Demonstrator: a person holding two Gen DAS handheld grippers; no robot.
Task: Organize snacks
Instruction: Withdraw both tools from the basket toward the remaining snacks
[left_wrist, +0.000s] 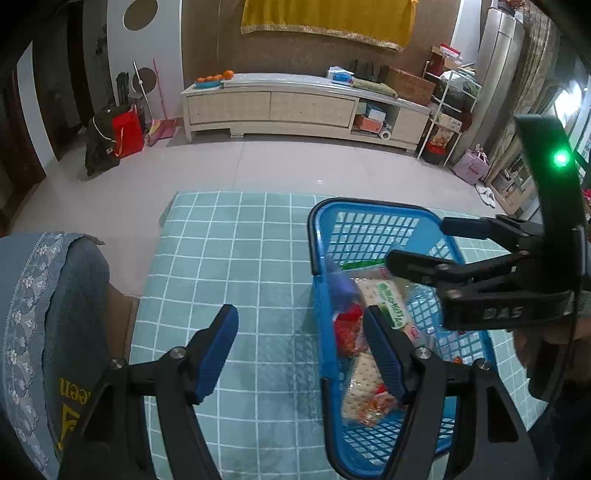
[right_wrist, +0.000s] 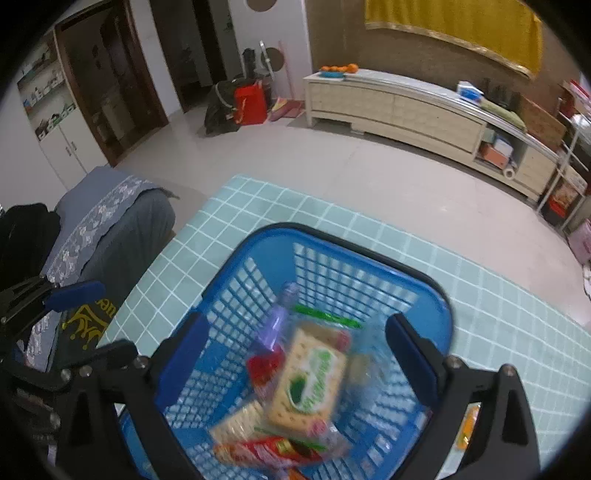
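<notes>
Right wrist only: orange packet (right_wrist: 467, 426) beside basket (right_wrist: 258, 243).

Long cream TV cabinet (left_wrist: 295, 107) runs along the brown back wall (left_wrist: 207, 44), w/ a yellow cloth (left_wrist: 328, 18) hanging above it. Pale tiled floor (left_wrist: 258, 166) in front of it. Left of it a red bag (left_wrist: 127, 129), dark doorway (right_wrist: 110, 81) further left.

Home living room, TV cabinet (left_wrist: 295, 107), sofa (right_wrist: 110, 221)
</notes>
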